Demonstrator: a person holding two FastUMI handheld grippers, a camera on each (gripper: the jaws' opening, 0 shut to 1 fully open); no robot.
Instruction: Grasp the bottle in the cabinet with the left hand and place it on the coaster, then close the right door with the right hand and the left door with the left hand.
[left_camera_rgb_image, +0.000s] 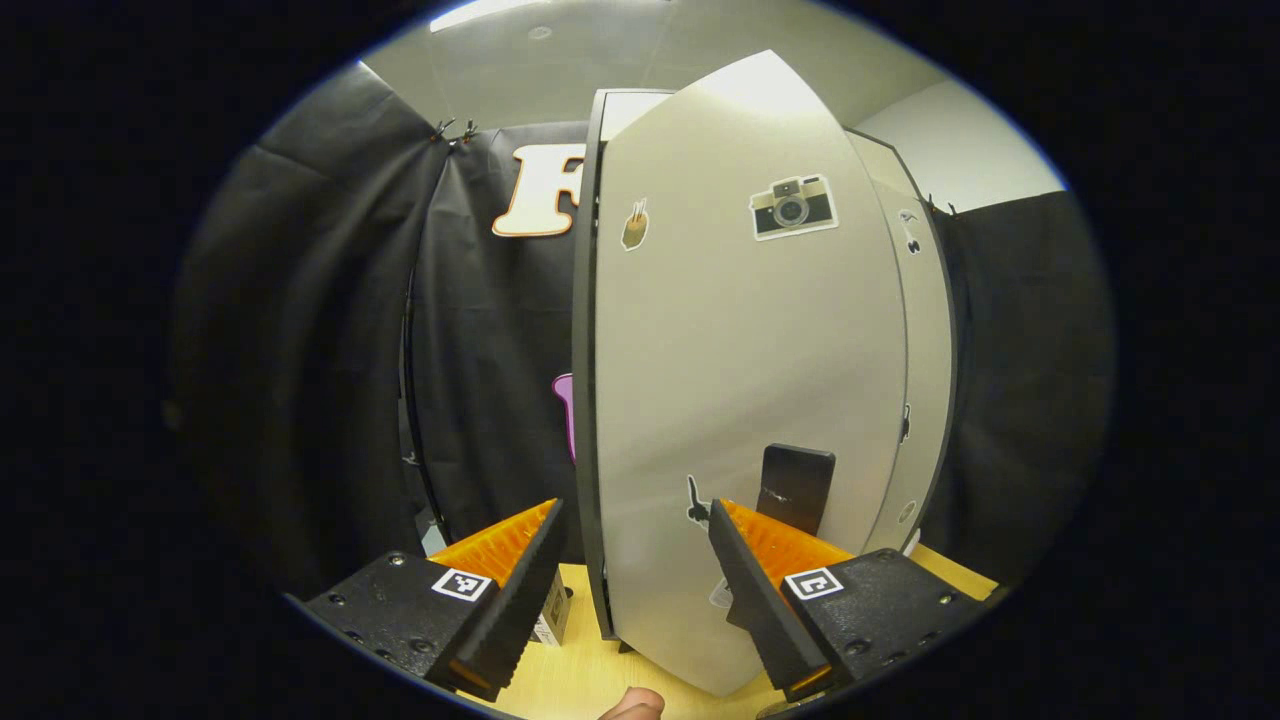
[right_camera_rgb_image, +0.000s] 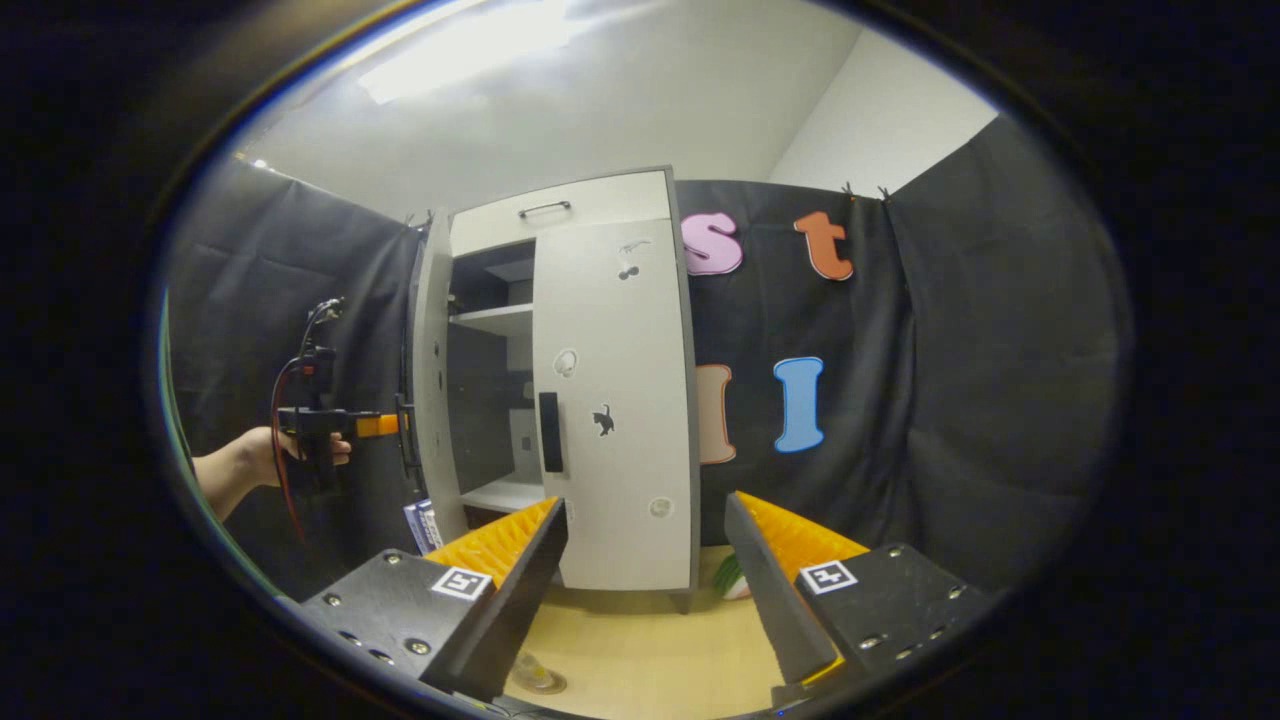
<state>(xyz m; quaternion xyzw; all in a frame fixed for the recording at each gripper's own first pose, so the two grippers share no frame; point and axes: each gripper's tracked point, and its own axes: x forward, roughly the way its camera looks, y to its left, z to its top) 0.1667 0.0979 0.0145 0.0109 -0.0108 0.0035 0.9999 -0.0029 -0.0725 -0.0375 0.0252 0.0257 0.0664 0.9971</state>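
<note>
The pale cabinet (right_camera_rgb_image: 560, 210) stands on a wooden table (right_camera_rgb_image: 640, 640). Its right door (right_camera_rgb_image: 610, 400), with a dark handle (right_camera_rgb_image: 549, 432), lies flat against the front. The left door (right_camera_rgb_image: 432, 380) stands ajar, and shelves show in the gap. In the left gripper view that left door (left_camera_rgb_image: 740, 380) is close ahead with its dark handle (left_camera_rgb_image: 795, 485). My left gripper (left_camera_rgb_image: 635, 505) is open, its fingers on either side of the door's lower edge. A hand holds the left gripper (right_camera_rgb_image: 388, 425) against the door's outer side. My right gripper (right_camera_rgb_image: 645, 540) hangs open before the cabinet. A small clear object (right_camera_rgb_image: 537, 678) sits on the table; I cannot tell whether it is the bottle.
Black cloth walls close in the booth on both sides. A small printed packet (right_camera_rgb_image: 422, 525) lies by the cabinet's left foot, and something green and white (right_camera_rgb_image: 730, 577) lies at its right foot. A fingertip (left_camera_rgb_image: 630, 705) shows at the bottom edge.
</note>
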